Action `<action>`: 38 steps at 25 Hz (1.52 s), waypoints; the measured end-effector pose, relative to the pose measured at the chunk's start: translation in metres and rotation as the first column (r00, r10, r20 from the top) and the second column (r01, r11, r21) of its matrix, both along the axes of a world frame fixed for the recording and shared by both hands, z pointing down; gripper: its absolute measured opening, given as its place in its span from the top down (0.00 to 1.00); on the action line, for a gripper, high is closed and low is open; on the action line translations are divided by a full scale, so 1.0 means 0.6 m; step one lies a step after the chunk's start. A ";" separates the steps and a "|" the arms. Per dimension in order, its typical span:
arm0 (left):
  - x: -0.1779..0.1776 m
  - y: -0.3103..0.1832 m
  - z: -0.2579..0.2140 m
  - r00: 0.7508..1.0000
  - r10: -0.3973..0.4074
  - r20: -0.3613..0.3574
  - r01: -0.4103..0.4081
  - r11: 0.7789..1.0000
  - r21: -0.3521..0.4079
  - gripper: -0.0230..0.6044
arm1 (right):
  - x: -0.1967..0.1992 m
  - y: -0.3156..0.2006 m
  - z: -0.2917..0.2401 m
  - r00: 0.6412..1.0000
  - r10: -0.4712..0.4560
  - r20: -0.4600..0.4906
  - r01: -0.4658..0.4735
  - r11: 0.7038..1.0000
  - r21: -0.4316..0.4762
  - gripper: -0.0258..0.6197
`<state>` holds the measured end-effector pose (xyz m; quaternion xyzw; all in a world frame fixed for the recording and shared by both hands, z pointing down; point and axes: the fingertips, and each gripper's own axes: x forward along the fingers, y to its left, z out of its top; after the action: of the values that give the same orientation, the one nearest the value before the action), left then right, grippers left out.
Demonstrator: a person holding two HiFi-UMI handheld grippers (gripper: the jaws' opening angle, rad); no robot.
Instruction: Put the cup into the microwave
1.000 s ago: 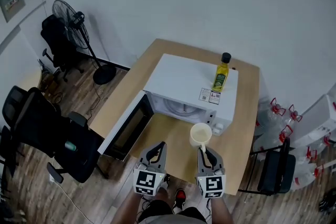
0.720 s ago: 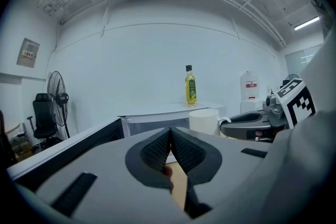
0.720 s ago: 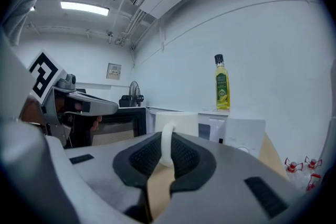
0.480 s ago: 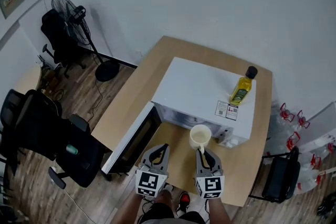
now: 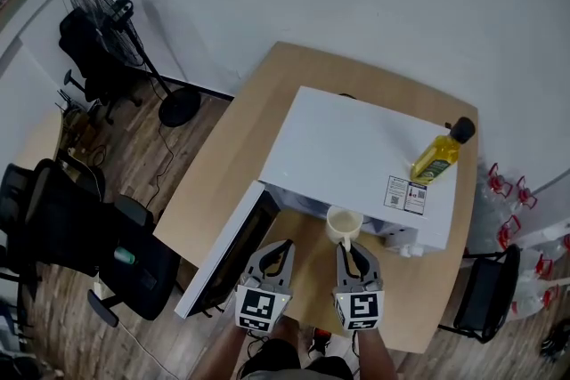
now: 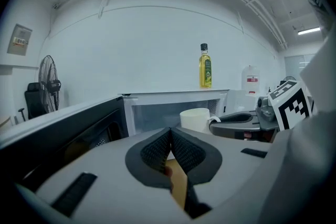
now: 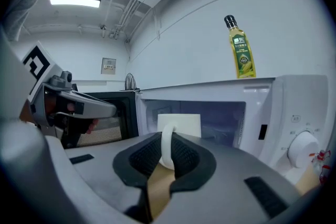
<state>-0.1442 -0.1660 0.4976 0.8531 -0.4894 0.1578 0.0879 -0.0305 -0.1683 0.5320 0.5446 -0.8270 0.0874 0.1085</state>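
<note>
- The step in hand is the carry to the oven: the cup (image 5: 343, 223) hangs in the air just in front of the microwave (image 5: 356, 151), above the bare strip of tabletop (image 5: 411, 298) along its near edge. It is not yet inside.
- The right gripper (image 5: 348, 248) holds the cup by its handle (image 7: 166, 145). Its jaws stand narrow, the pads pressed on either side of the loop, and the cup body stands upright beyond the tips.
- The left gripper (image 5: 279, 248) is empty, its jaws brought together with nothing between them. It hovers beside the right one, over the same near strip of the tabletop.
- The microwave door (image 5: 233, 255) is swung fully open to the left, out past the tabletop's left edge, so the cavity (image 7: 210, 115) is clear to enter. In the right gripper view the cup lines up with the left half of the opening.
- An oil bottle (image 5: 436, 158) stands on the microwave's top near its right corner, well apart from the cup's path.
- The next move, as I judge it, calls for a level push forward through the opening, cup kept upright and clear of the door frame, then lowering it onto the cavity floor before the jaws let go of the handle.
- The handle grip is thin, so a tilt or a knock on the lower sill could swing the cup.
</note>
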 end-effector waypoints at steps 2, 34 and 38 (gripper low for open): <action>0.000 -0.012 0.007 1.000 0.004 -0.002 -0.004 1.000 -0.006 0.93 | -0.001 -0.016 0.007 1.000 0.003 -0.004 -0.003 1.000 -0.003 0.88; 0.026 -0.120 0.075 0.999 0.033 -0.024 -0.034 0.997 -0.065 0.93 | -0.011 -0.164 0.095 0.998 0.064 -0.005 -0.064 0.998 -0.006 0.88; 0.026 -0.126 0.081 0.999 0.033 -0.024 -0.034 0.997 -0.072 0.93 | -0.012 -0.176 0.100 0.998 0.068 -0.007 -0.068 0.998 -0.010 0.88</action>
<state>-0.1288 -0.2417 0.5459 0.8592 -0.4679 0.1673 0.1215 -0.0379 -0.2741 0.5922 0.5721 -0.8073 0.0934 0.1107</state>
